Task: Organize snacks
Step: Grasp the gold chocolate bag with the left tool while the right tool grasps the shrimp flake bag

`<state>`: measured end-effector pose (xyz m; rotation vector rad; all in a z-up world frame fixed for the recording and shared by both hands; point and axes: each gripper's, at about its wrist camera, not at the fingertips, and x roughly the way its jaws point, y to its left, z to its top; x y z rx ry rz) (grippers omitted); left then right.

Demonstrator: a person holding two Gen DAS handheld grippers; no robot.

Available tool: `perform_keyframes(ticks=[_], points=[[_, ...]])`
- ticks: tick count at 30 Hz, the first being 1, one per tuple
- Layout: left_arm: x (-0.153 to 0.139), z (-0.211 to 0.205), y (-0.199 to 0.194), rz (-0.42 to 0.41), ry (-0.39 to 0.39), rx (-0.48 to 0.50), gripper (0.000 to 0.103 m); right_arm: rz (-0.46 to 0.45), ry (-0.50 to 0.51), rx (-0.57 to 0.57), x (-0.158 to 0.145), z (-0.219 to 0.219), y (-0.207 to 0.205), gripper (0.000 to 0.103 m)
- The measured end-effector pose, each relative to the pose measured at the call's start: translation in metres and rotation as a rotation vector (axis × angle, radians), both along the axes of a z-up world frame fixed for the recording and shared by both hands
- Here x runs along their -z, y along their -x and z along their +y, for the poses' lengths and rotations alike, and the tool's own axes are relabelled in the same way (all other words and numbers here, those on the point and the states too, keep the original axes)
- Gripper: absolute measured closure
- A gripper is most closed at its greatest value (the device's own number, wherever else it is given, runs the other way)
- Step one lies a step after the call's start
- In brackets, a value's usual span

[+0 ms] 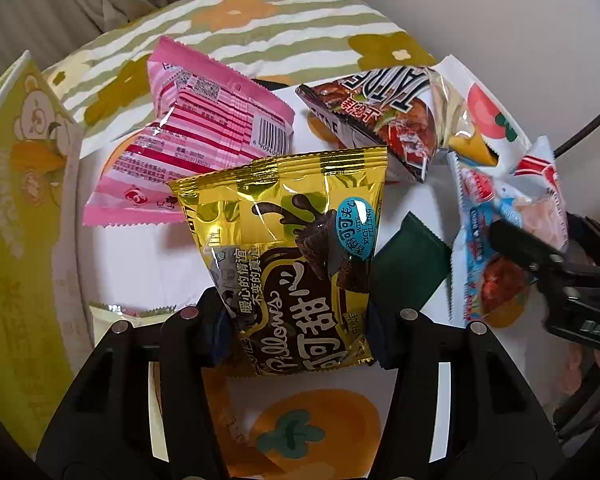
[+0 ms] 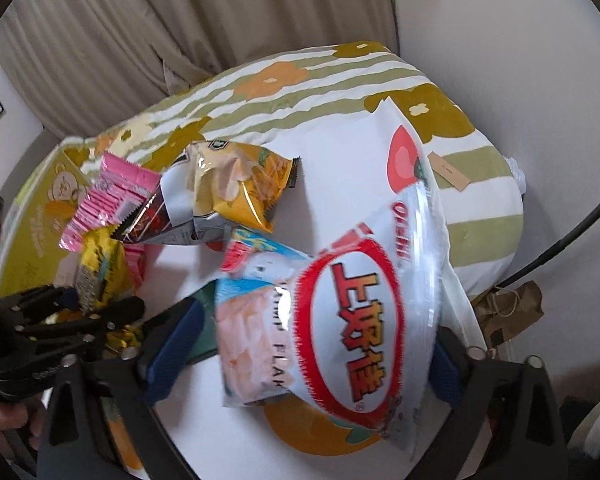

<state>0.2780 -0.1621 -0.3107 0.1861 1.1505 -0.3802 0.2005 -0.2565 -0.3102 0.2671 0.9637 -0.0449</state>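
Observation:
My left gripper (image 1: 296,332) is shut on a gold cocoa-pillow packet (image 1: 292,232), its pads pinching the packet's lower end above the cloth. The same gripper (image 2: 96,304) and gold packet (image 2: 100,264) show at the left of the right wrist view. A white shrimp-chip bag with a red oval (image 2: 340,320) stands between the fingers of my right gripper (image 2: 308,352). The right pad is at the bag's edge, while a gap remains beside the left blue pad (image 2: 172,344). In the left wrist view the right gripper (image 1: 540,264) reaches in beside that bag (image 1: 500,216).
A pink packet (image 1: 188,140), a dark sauce-print packet (image 1: 380,120) and a dark green packet (image 1: 408,268) lie on the white fruit-print cloth (image 1: 140,264). A yellow-green box (image 1: 16,220) stands at the left. A yellow chip bag (image 2: 240,184) lies near the striped cushion (image 2: 480,208).

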Motion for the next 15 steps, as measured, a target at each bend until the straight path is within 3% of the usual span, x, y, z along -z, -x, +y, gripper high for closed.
perform_keyframes(ticks=[4, 6, 11, 15], points=[[-0.006, 0.001, 0.003, -0.006, 0.013, -0.021, 0.054, 0.001, 0.021, -0.022, 0.001, 0.002, 0.000, 0.017], [-0.008, 0.002, 0.005, -0.008, 0.019, -0.028, 0.054, 0.002, 0.032, -0.035, 0.002, 0.003, 0.001, 0.025], [-0.013, 0.003, 0.011, -0.017, 0.023, -0.036, 0.054, -0.003, 0.048, -0.052, -0.001, 0.003, 0.005, 0.034], [-0.020, 0.003, 0.017, -0.032, 0.025, -0.037, 0.054, -0.010, 0.043, -0.052, -0.008, 0.004, 0.011, 0.035]])
